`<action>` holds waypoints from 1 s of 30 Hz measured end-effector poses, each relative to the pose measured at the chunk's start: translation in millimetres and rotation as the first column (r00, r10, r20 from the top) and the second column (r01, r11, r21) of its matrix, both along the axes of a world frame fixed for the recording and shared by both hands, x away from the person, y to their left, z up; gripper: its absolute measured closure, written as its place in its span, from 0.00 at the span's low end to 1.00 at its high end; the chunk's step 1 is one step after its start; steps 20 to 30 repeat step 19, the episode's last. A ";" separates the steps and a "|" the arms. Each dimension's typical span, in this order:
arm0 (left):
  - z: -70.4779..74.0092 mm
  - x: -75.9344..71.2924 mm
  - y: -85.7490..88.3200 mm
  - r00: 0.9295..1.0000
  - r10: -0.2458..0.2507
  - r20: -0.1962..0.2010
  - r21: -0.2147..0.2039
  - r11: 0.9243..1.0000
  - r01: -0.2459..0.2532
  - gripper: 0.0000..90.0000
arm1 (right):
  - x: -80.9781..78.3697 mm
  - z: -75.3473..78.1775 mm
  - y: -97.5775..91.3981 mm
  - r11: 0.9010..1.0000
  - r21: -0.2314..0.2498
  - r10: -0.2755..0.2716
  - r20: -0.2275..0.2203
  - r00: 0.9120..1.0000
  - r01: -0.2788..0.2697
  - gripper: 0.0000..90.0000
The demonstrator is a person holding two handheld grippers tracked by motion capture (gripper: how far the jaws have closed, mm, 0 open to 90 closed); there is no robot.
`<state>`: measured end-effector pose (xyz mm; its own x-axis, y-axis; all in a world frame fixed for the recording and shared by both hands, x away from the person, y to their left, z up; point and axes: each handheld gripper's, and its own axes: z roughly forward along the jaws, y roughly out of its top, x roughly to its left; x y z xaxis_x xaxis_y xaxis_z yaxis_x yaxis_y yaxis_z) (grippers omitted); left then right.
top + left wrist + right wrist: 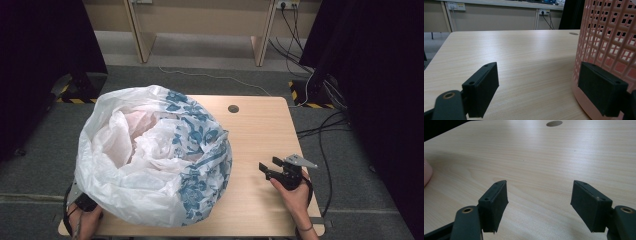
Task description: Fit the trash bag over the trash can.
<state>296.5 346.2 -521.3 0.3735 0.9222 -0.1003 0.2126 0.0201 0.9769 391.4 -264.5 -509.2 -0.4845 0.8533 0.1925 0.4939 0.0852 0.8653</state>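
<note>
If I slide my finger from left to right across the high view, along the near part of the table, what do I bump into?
Left gripper → white plastic bag with blue flowers → bare wooden table → right gripper, open, in the person's hand.

My right hand (pixel 294 196) comes in from the bottom edge, wrapped around the body of my black 2-jaw right gripper (pixel 266 167) with the grey three-cornered plate on top. Its jaws point toward my left side and stand wide apart with nothing between them; in the right gripper view both pads (pixel 495 203) face each other across an open gap. My left hand (pixel 85 220) sits low at the near left corner, gripping my black 2-jaw left gripper (pixel 537 88), its cable looping beside my wrist. In the left gripper view those jaws gape wide as well, gripping nothing.
</note>
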 end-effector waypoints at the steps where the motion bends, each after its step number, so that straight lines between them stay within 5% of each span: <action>1: 0.0 0.0 0.0 1.000 -0.001 0.000 0.001 1.000 0.001 0.18 | -0.1 -1.1 0.1 1.000 0.002 -0.002 0.001 1.000 0.002 0.33; 30: 0.0 0.6 -0.3 1.000 0.001 -0.002 -0.001 1.000 -0.001 0.18 | -2.6 -1.1 -0.3 1.000 0.016 -0.003 0.023 1.000 0.003 0.31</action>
